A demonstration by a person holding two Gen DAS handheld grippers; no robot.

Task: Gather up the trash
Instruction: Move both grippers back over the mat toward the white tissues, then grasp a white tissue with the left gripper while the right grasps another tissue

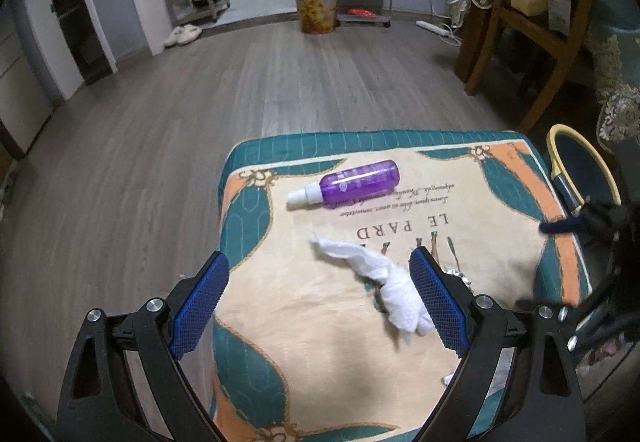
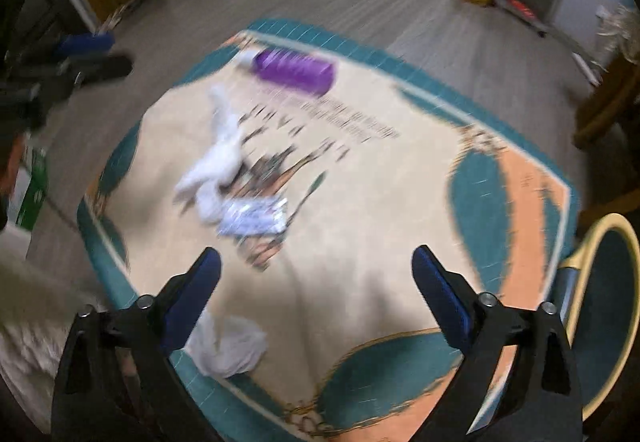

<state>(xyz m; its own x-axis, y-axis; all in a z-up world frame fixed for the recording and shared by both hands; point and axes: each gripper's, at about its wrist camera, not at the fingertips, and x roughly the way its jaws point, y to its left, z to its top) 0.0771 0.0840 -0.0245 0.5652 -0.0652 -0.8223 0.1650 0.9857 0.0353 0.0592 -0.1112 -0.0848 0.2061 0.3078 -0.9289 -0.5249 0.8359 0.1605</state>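
Observation:
A patterned cushion (image 1: pixel 320 322) holds the trash. A purple spray bottle (image 1: pixel 352 182) lies on its far side, also in the blurred right wrist view (image 2: pixel 294 71). A crumpled white tissue (image 1: pixel 380 282) lies between my left gripper's (image 1: pixel 320 278) open fingers, close to the right one. A silver wrapper (image 2: pixel 256 218) lies beside the tissue (image 2: pixel 222 158). A second white tissue (image 2: pixel 228 346) lies at the cushion's near left edge by my open right gripper (image 2: pixel 316 266). The right gripper also shows at the left wrist view's right edge (image 1: pixel 560 224).
A dark bin with a yellow rim (image 1: pixel 580 170) stands right of the cushion, also in the right wrist view (image 2: pixel 604 306). A full waste basket (image 1: pixel 316 6) stands far across the wooden floor. A wooden chair (image 1: pixel 532 14) and draped table are at right.

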